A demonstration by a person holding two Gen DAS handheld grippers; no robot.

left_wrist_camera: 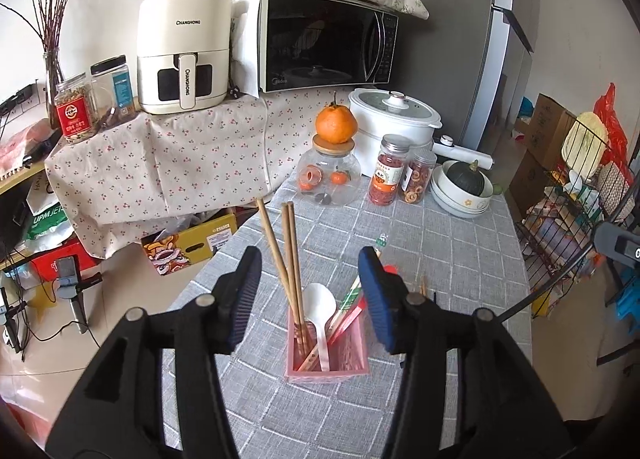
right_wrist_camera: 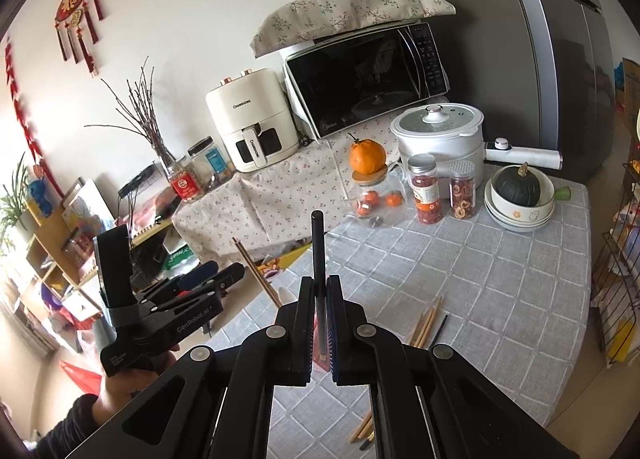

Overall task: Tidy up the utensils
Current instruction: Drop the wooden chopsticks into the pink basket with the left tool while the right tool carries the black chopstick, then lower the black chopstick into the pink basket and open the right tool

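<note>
Holding a single black chopstick (right_wrist_camera: 318,247) upright, the right gripper (right_wrist_camera: 320,323) has its jaws clamped narrow on the shaft, the upper end standing clear above the fingertips. The left gripper (left_wrist_camera: 310,291) is spread wide and grips nothing; it hangs directly above the pink utensil holder (left_wrist_camera: 327,355), one finger to each side of it. That holder already contains wooden chopsticks (left_wrist_camera: 290,259), a white spoon (left_wrist_camera: 320,311) and red-sleeved chopsticks (left_wrist_camera: 348,309). The step in hand appears to be transfer of the black chopstick into the holder. The next move calls for carrying it leftward and lowering it end-first into the opening. Loose wooden chopsticks (right_wrist_camera: 426,321) and another black chopstick (right_wrist_camera: 439,326) lie on the grey checked tablecloth (right_wrist_camera: 500,279), right of the right gripper.
</note>
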